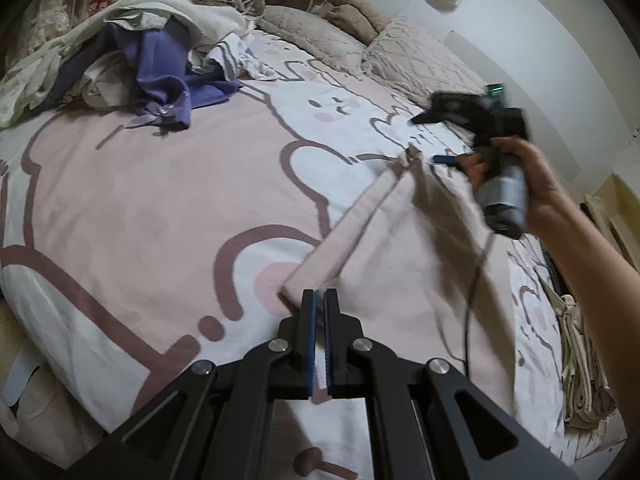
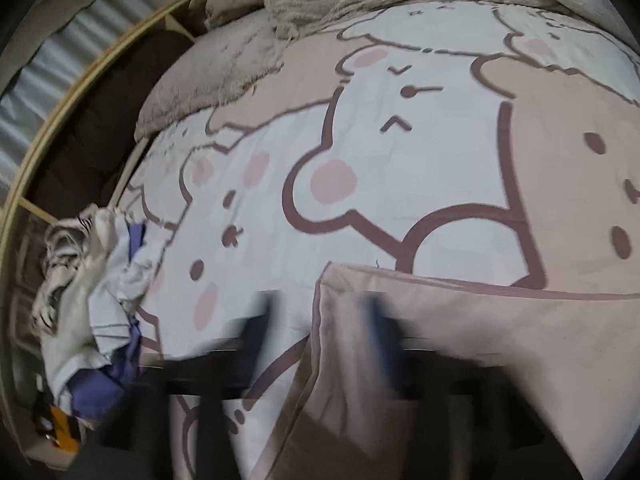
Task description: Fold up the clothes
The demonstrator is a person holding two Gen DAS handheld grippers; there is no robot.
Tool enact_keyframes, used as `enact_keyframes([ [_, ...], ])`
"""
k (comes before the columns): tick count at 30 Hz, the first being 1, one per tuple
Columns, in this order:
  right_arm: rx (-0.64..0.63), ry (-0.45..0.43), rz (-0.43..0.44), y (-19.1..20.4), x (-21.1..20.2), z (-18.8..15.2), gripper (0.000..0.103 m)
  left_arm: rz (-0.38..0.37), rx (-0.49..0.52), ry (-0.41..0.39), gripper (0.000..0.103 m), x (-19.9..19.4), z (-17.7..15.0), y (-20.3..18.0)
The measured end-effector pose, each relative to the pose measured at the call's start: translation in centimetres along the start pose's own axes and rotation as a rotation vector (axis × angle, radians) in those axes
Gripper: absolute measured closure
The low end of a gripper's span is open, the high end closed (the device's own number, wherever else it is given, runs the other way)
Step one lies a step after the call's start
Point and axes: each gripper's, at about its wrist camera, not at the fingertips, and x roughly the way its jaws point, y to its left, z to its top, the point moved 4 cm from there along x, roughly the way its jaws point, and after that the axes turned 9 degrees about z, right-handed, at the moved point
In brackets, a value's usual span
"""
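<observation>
My left gripper [image 1: 320, 300] is clamped on the pink garment [image 1: 400, 248] at lower centre of the bed [image 1: 140, 184]. My right gripper [image 2: 320, 320] stands released over the garment's far corner, so this fold looks laid. Next I would free the left and smooth it.

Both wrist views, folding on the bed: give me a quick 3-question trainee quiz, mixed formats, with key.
1. True or false: the left gripper is shut on an edge of the pink garment.
2. Multiple choice: the right gripper is (A) shut on the garment, (B) open, with the garment's corner between its fingers, (C) holding the purple garment.
3. Fill in: the pile of unfolded clothes lies at the far ___ of the bedspread in the left wrist view.

Key: 1 true; 2 B; 3 left.
</observation>
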Motion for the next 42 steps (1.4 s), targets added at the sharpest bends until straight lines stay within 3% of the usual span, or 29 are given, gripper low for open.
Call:
enact_keyframes([
  [3, -0.101, -0.009, 0.024, 1.7, -2.9, 0.0, 0.037, 0.008, -0.023, 0.008, 0.099, 0.1, -0.2, 0.4],
  [5, -0.211, 0.018, -0.025, 2.6, -4.4, -1.0, 0.062, -0.005, -0.04, 0.012, 0.099, -0.1, -0.2, 0.4],
  [8, -0.36, 0.067, -0.121, 2.8, -5.7, -3.6, 0.074, -0.018, -0.031, -0.018, 0.099, -1.1, 0.0, -0.2],
  [10, -0.419, 0.109, -0.164, 2.6, -5.3, -5.6, 0.075, -0.019, -0.01, -0.032, 0.099, -1.6, 0.0, -0.7],
  [15, -0.48, 0.217, -0.168, 2.7, -1.4, -9.5, 0.077, -0.018, 0.003, -0.011, 0.099, -1.3, -0.5, -1.0],
  [20, -0.52, 0.209, -0.13, 5.4, 1.8, -11.1, 0.077, -0.016, -0.01, -0.002, 0.099, -1.2, -0.5, -0.5],
  [24, -0.484, 0.207, 0.023, 7.2, 0.2, -11.4, 0.077, -0.03, -0.029, 0.005, 0.099, -1.2, -0.5, -0.2],
  [29, -0.446, 0.149, 0.123, 7.0, -5.7, -12.9, 0.077, -0.057, -0.032, 0.011, 0.098, -1.0, -0.7, -0.8],
  [34, -0.345, 0.126, 0.173, 3.4, -9.1, -16.0, 0.077, -0.013, 0.027, -0.038, 0.078, -0.9, 0.0, -2.0],
  [38, -0.251, 0.12, 0.206, 0.0, -11.0, -19.3, 0.077, 0.036, 0.08, -0.047, 0.078, -0.1, 0.9, -2.7],
  [42, -0.201, 0.104, 0.264, -1.7, -13.3, -22.8, 0.077, 0.049, 0.124, 0.039, 0.078, 1.7, 1.0, -2.9],
])
